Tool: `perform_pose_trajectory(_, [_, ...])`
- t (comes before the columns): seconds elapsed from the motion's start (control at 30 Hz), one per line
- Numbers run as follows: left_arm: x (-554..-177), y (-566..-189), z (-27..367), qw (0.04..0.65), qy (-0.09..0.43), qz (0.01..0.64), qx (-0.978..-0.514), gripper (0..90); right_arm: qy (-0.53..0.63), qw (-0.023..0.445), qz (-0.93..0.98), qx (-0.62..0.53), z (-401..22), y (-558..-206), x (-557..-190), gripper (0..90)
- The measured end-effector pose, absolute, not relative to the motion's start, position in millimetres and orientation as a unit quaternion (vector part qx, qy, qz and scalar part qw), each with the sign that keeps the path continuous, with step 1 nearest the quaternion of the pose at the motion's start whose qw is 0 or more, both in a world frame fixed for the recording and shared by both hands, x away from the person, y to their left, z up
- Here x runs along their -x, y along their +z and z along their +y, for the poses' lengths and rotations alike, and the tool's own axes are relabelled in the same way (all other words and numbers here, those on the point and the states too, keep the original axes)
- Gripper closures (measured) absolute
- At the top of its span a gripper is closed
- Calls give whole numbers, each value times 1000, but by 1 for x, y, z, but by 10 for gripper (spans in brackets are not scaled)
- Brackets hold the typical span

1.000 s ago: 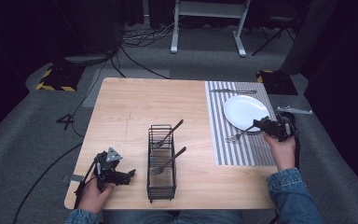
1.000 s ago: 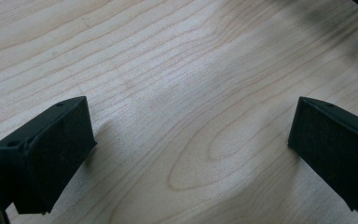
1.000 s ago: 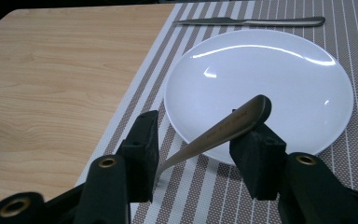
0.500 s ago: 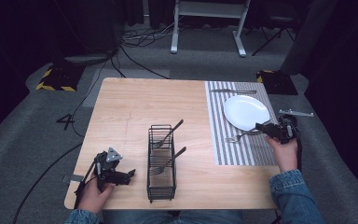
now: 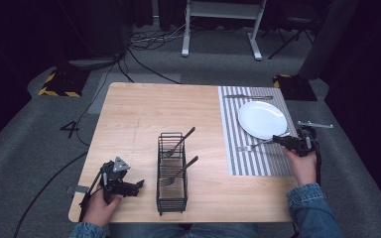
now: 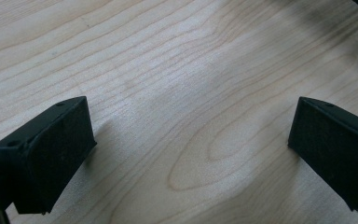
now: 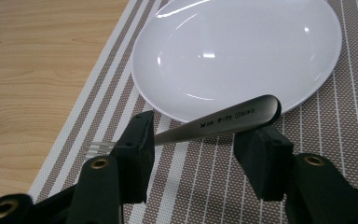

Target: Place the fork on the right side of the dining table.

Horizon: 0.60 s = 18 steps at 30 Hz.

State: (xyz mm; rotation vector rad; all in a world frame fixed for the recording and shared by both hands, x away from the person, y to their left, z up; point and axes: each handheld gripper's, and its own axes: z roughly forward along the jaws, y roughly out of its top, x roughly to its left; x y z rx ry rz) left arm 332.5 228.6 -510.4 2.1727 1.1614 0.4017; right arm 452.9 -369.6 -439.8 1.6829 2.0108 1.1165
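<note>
1. Your right gripper (image 5: 280,140) has sunk toward the striped placemat (image 5: 238,161) since the earlier frame, its jaws just opening, the fork (image 7: 214,124) lying loose between them.
2. Wooden table (image 5: 139,114): unchanged, wire cutlery rack (image 5: 172,171) in the middle with two forks.
3. White plate (image 5: 262,119) sits on the placemat; the fork lies just beside its near rim.
4. Your left gripper (image 5: 138,187) rests at the near-left corner, jaws apart, empty.
</note>
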Motion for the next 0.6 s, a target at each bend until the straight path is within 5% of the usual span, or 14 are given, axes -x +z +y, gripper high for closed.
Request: perform_pose_trajectory(0.6, [-332, -510, 229, 317, 153, 441, -825, 2, 382, 122, 684, -610, -386, -454, -452, 475])
